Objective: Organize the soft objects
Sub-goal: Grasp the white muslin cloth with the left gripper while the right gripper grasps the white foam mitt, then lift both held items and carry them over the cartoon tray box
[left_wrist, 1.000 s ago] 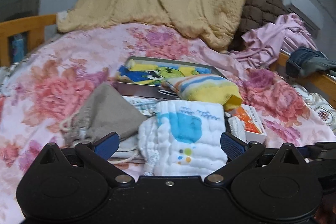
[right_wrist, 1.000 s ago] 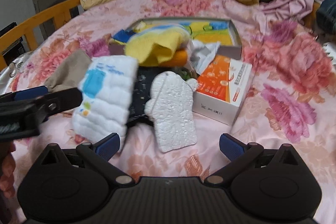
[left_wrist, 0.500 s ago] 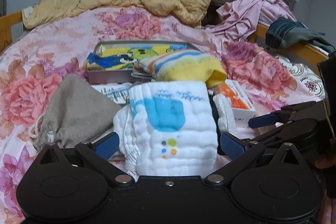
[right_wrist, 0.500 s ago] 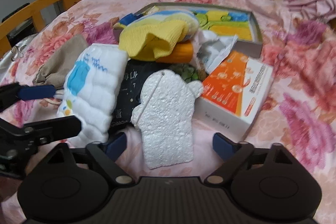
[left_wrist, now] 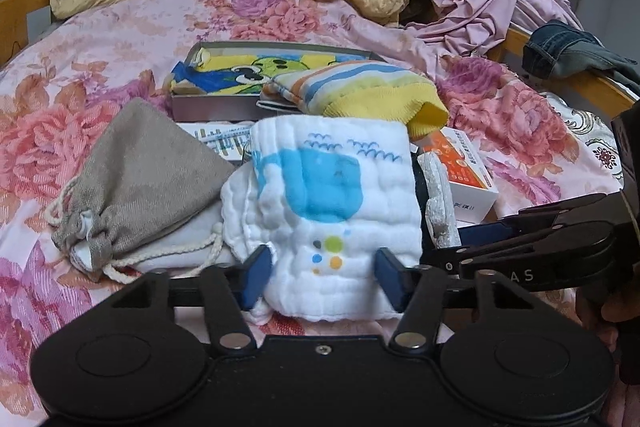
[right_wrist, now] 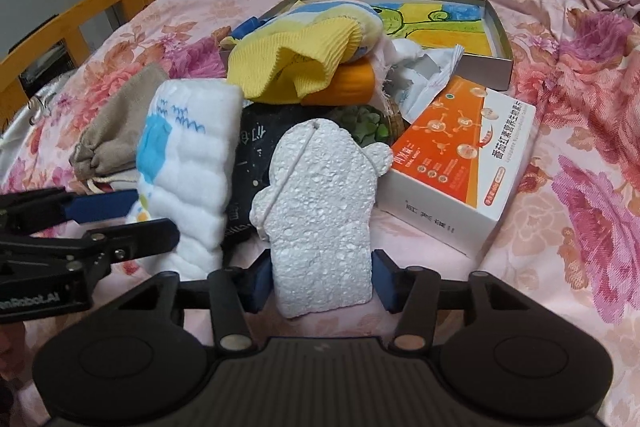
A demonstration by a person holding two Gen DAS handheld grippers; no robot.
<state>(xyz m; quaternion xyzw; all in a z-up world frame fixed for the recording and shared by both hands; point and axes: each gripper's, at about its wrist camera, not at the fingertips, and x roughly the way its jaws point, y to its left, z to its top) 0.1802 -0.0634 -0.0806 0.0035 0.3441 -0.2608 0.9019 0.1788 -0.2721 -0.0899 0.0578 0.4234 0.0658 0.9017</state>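
Compared with 1 second ago, both tools are now narrower: the left gripper (left_wrist: 320, 277) is pressing its 2 blue pads against the lower sides of the white folded cloth (left_wrist: 336, 203), and the right gripper (right_wrist: 316, 281) is pinching the bottom of the white sponge (right_wrist: 320, 223) in the same way. Both are sitting closer to the pile than before.

On the floral bedspread (right_wrist: 580, 187) I am counting 1 folded cloth, 1 sponge, 1 grey drawstring pouch (left_wrist: 136, 183), 1 striped yellow sock (left_wrist: 360, 95), 1 orange box (right_wrist: 464, 171) and 1 flat tray (right_wrist: 498, 39) with a cartoon picture inside.

The cloth is lying in the middle of the pile, touching the pouch on its left side; the sponge is just beside it and is leaning on the orange box. The 2 grippers are working very near each other. More open bedspread is lying to the right of the box, and the wooden bed rail (right_wrist: 80, 23) is closing the left edge.
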